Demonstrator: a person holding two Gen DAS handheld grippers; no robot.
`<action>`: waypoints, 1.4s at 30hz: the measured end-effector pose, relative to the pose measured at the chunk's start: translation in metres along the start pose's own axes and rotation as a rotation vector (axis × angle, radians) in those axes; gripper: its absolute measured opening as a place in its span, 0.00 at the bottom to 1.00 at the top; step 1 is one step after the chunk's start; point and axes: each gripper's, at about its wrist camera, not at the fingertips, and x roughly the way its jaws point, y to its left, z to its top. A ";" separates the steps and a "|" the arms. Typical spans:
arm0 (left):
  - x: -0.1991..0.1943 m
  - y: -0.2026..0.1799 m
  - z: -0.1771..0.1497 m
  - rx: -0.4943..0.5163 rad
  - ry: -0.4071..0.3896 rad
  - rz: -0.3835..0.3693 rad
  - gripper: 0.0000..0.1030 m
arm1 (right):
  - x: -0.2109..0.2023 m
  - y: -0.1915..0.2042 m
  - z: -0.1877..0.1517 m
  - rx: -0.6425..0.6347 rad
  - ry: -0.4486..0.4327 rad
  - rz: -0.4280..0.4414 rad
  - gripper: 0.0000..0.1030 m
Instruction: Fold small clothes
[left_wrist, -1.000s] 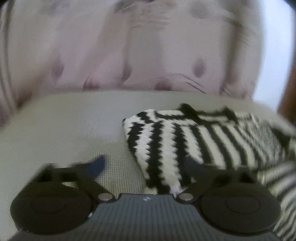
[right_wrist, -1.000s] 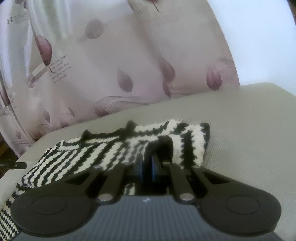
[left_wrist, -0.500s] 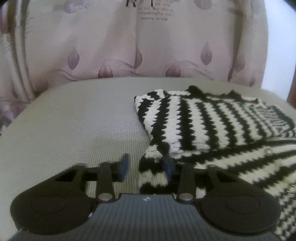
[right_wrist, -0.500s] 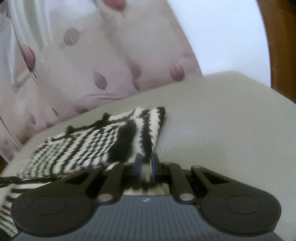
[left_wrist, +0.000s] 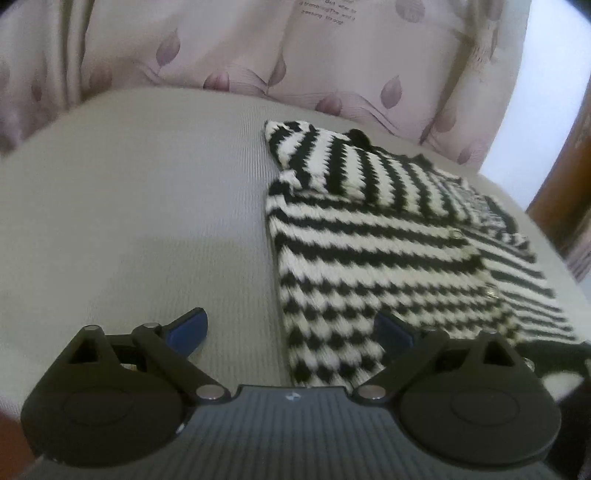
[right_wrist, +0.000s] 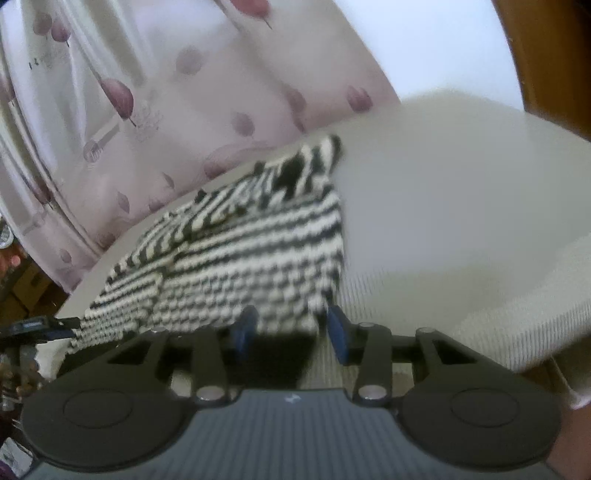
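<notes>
While the black-and-white striped knitted garment (left_wrist: 388, 236) lies spread on the pale grey ribbed fabric surface (left_wrist: 147, 206), both grippers sit at its near edge with nothing clamped. In the left wrist view the left gripper (left_wrist: 291, 328) has just been opening and now stands wide: one blue-padded finger (left_wrist: 188, 328) rests over bare surface to the left of the knit, the other lies over the garment's near left corner, and that corner lies loose in the gap without either pad pressing on it. The upper part of the garment is folded down over its body, so stripes running one way overlie stripes running another, and its left edge runs straight up the surface. In the right wrist view the right gripper (right_wrist: 291, 332) has also just been opening; its jaws are partly apart, with the garment's near right corner (right_wrist: 295, 314) just ahead of them, released rather than pinched. The view is blurred there, so whether a pad still brushes the knit I cannot tell. No container shows in either view. Behind the surface hangs a pale pink curtain printed with mauve leaf shapes (left_wrist: 258, 55), and a brown wooden frame (right_wrist: 546, 55) stands at the right edge.
</notes>
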 end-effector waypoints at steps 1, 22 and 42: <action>-0.004 0.001 -0.003 -0.007 -0.003 -0.020 0.92 | 0.001 0.001 -0.005 0.001 0.007 -0.005 0.40; -0.021 -0.003 -0.028 -0.058 0.070 -0.246 0.99 | 0.011 -0.010 -0.025 0.196 0.004 0.134 0.20; 0.001 0.010 -0.024 -0.161 0.105 -0.349 0.18 | 0.020 0.001 -0.024 0.183 -0.009 0.138 0.11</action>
